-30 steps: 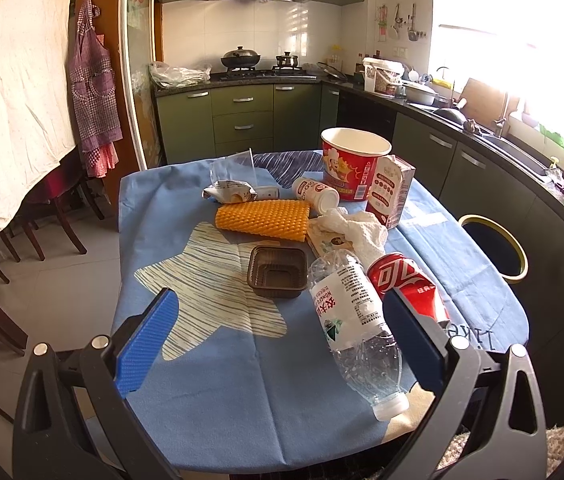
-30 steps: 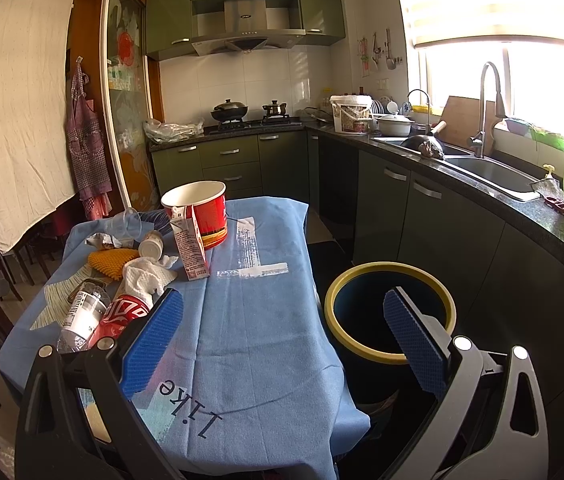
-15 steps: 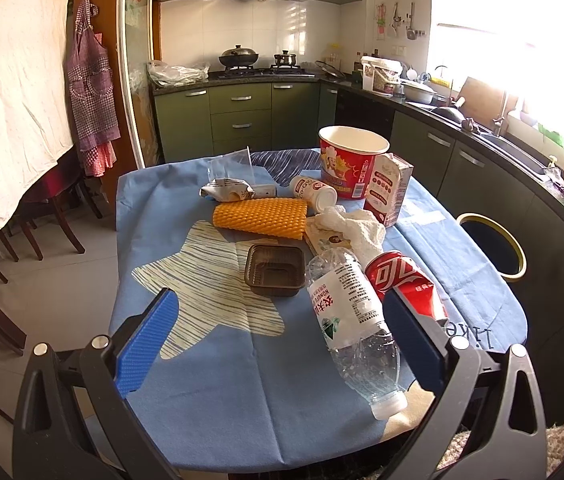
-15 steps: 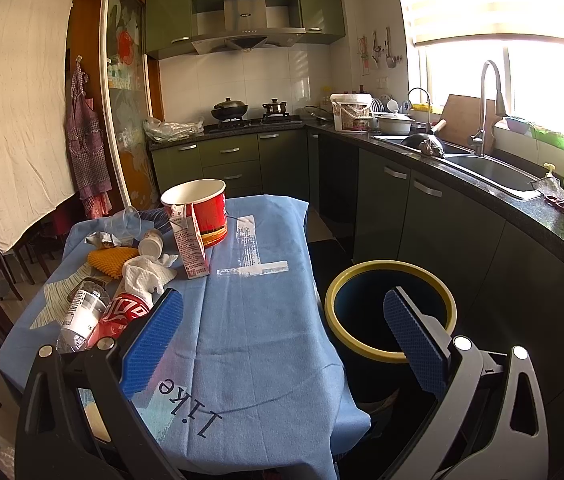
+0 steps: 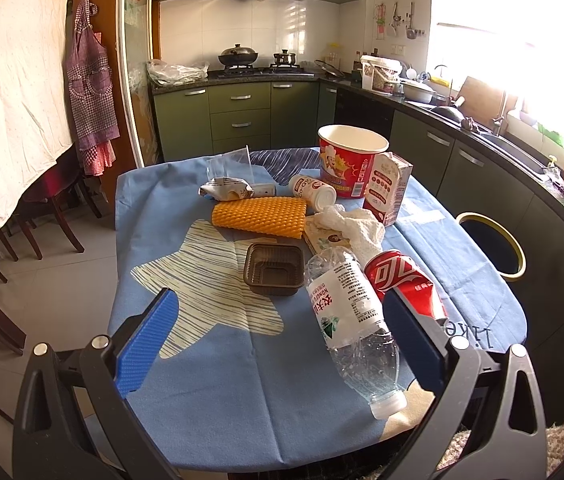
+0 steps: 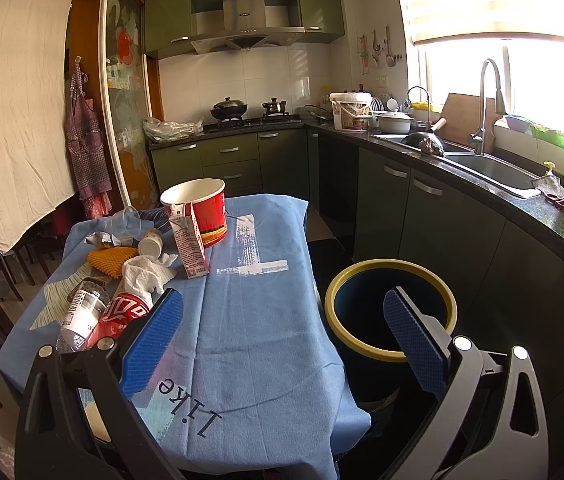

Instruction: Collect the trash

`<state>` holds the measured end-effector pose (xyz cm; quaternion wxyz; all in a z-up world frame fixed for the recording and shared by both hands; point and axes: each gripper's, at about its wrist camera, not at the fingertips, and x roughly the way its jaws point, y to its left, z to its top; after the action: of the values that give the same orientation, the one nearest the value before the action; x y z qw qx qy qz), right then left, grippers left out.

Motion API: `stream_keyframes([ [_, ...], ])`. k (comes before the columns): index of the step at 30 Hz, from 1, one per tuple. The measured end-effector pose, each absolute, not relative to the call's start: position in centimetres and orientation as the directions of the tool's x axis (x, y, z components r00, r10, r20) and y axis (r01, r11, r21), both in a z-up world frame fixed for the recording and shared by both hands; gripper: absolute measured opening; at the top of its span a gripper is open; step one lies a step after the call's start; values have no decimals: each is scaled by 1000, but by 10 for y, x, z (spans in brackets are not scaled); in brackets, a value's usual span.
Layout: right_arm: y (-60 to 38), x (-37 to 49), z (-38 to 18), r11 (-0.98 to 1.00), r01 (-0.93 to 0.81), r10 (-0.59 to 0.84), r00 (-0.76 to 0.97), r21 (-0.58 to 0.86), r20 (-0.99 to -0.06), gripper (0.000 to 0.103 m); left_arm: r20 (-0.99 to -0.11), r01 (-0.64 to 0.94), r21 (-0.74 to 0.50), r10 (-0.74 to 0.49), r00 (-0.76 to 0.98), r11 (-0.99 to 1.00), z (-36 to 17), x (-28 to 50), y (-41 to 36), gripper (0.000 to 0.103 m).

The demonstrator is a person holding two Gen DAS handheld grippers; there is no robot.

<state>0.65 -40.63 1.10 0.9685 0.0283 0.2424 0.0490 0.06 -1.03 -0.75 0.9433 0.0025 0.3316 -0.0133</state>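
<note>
Trash lies on the blue tablecloth (image 5: 218, 380): a clear plastic bottle (image 5: 346, 316) on its side, a crushed red can (image 5: 402, 280), a brown plastic tray (image 5: 274, 268), an orange ridged pad (image 5: 260, 217), crumpled white tissue (image 5: 356, 226), a milk carton (image 5: 388, 187), a red paper bucket (image 5: 350, 162) and a small white bottle (image 5: 314, 194). My left gripper (image 5: 282, 338) hangs open over the table's near end, just short of the plastic bottle. My right gripper (image 6: 282, 338) is open between the table's corner and the yellow-rimmed bin (image 6: 390, 312), holding nothing. The can (image 6: 124, 312) and carton (image 6: 190, 240) show at its left.
The bin (image 5: 492, 246) stands on the floor right of the table, against green cabinets (image 6: 434, 224) under a counter with a sink (image 6: 490, 168). Wooden chairs (image 5: 42, 216) and a hanging white cloth (image 5: 6, 92) are at the left. A clear cup (image 5: 230, 164) and foil wrapper (image 5: 226, 190) sit further back.
The left wrist view has crept slightly forward and up over the table. The right gripper and the trash have not moved.
</note>
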Motion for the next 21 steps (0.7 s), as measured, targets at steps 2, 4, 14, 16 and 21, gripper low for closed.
stream_keyframes([
  [2, -406, 6, 11, 994, -80, 108, 877, 78, -468, 99, -626, 26, -4, -23, 780, 1000, -8, 1, -11, 97],
  [4, -407, 6, 12, 994, -81, 109, 878, 79, -466, 99, -625, 27, -4, -24, 780, 1000, -7, 1, -10, 97],
  [14, -403, 8, 3, 994, -77, 105, 878, 78, -468, 99, -626, 28, -5, -25, 780, 1000, -9, 1, -12, 97],
  [16, -403, 8, 3, 994, -78, 107, 878, 80, -467, 99, -625, 27, -4, -23, 780, 1000, -8, 1, -10, 97],
  [21, -403, 9, 2, 994, -77, 106, 877, 81, -469, 99, -626, 27, -4, -23, 779, 1000, -8, 1, -11, 97],
])
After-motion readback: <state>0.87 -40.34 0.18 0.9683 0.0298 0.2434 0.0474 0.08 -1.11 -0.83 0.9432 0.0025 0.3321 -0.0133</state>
